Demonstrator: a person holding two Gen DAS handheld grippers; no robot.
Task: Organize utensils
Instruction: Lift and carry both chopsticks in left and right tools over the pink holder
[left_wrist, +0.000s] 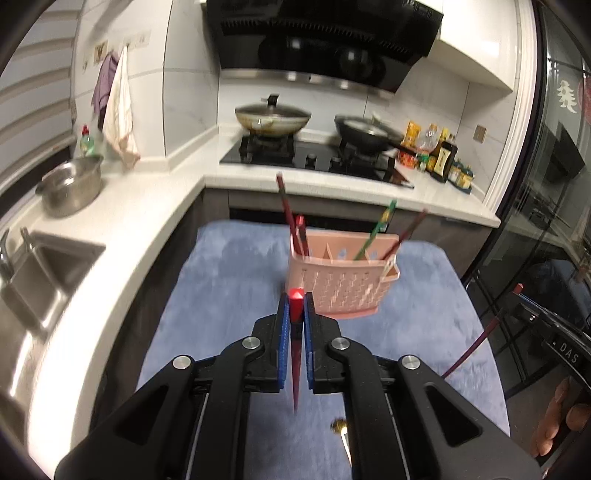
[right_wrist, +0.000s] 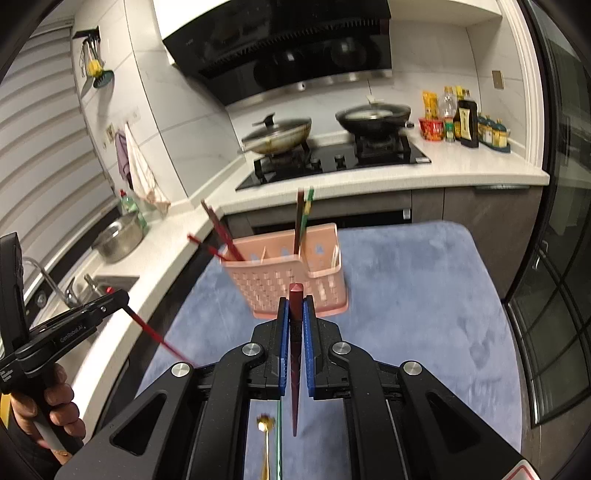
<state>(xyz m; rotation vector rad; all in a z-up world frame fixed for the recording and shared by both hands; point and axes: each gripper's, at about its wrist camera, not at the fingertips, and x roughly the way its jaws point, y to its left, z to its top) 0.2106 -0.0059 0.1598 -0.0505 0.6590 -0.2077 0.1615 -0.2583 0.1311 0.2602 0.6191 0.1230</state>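
Note:
A pink slotted utensil holder (left_wrist: 341, 282) stands on a blue mat (left_wrist: 229, 295); it also shows in the right wrist view (right_wrist: 288, 282). Red chopsticks (left_wrist: 291, 218) lean in its left compartment, a green chopstick (left_wrist: 375, 234) and a dark one further right. My left gripper (left_wrist: 296, 306) is shut on a red chopstick (left_wrist: 296, 354), held just short of the holder. My right gripper (right_wrist: 295, 310) is shut on a dark red chopstick (right_wrist: 294, 354), also just in front of the holder. A gold spoon (right_wrist: 265, 443) and a green chopstick (right_wrist: 279, 435) lie on the mat below.
An L-shaped white counter (left_wrist: 147, 206) wraps the left and back, with a sink (left_wrist: 40, 273), a steel pot (left_wrist: 72, 184), a hob with two pans (left_wrist: 273, 118), and bottles (left_wrist: 439, 153). A glass door (right_wrist: 554, 295) is on the right.

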